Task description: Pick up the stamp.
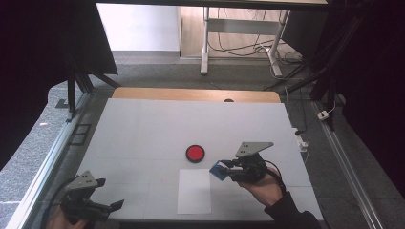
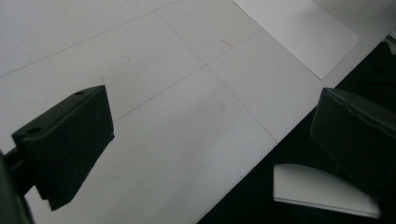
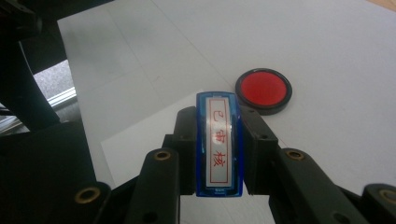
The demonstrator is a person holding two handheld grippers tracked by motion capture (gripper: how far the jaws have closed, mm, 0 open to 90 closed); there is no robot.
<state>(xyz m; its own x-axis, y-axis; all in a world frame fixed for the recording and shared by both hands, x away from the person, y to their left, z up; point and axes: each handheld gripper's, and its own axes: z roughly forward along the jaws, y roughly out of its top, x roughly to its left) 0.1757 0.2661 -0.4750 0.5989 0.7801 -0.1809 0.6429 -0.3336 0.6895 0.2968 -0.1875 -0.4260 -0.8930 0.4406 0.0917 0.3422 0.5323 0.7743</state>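
Observation:
My right gripper is shut on a blue stamp, whose white label with red characters faces its camera. It hovers over the top right corner of a white paper sheet. A round red ink pad in a black case lies on the white table, just left and beyond the stamp in the high view. My left gripper rests at the table's front left corner, its jaws wide apart with nothing between them.
The white sheet's corner lies ahead of the left gripper, and the table's front edge runs under it. Metal rails flank the table. A desk frame with cables stands on the floor beyond.

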